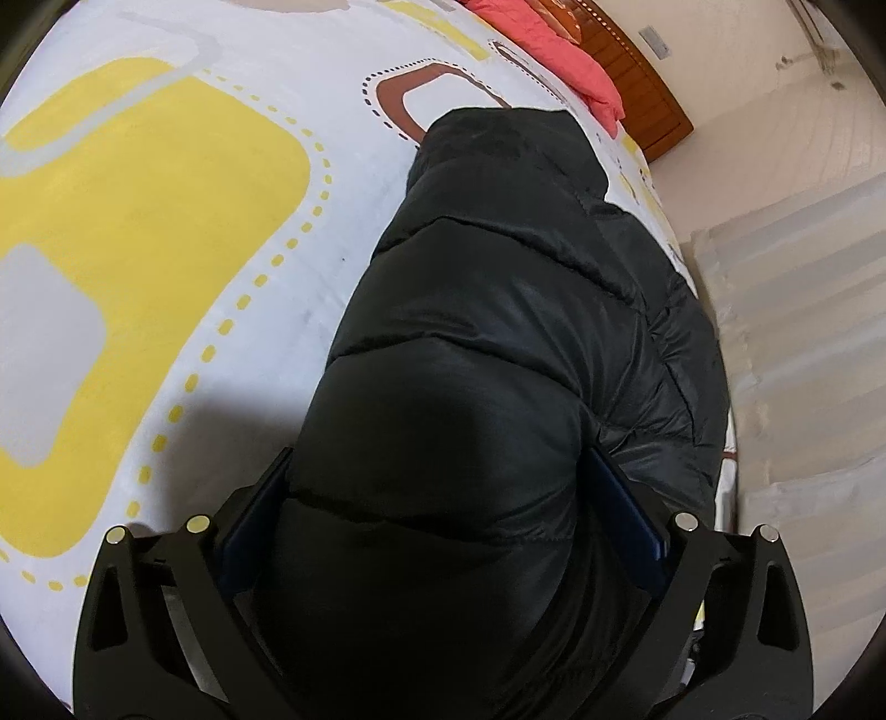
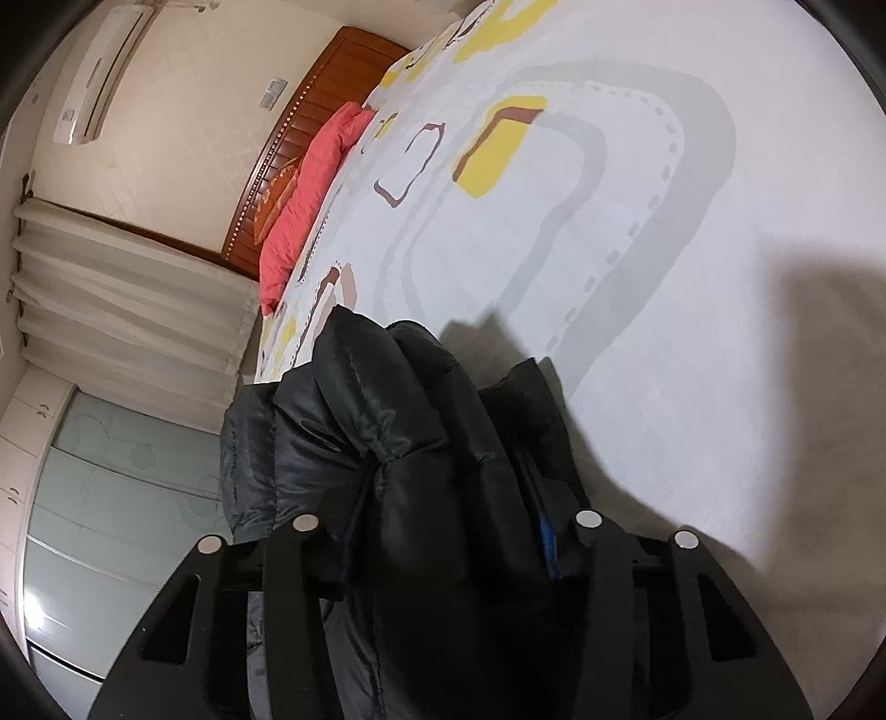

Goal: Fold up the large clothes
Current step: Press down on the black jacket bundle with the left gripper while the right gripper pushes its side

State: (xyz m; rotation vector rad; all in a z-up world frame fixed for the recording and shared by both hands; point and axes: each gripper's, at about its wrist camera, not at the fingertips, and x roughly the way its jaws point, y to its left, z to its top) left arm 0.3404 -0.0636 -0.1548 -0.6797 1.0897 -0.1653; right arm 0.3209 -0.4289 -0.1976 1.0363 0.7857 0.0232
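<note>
A black quilted puffer jacket (image 1: 498,288) lies on a bed with a white sheet (image 1: 166,221) patterned in yellow, grey and brown. In the left wrist view my left gripper (image 1: 437,471) is shut on a thick fold of the jacket, which fills the gap between the blue-padded fingers (image 1: 626,509). In the right wrist view my right gripper (image 2: 443,498) is shut on a bunched part of the same jacket (image 2: 387,399), held just above the sheet (image 2: 692,332). Most of each finger is hidden by fabric.
A red quilt (image 1: 554,50) (image 2: 299,210) lies at the wooden headboard (image 1: 642,72) (image 2: 310,111). Pale curtains (image 2: 127,310), a wall air conditioner (image 2: 99,72) and a glass-front wardrobe (image 2: 99,526) stand past the bed's edge.
</note>
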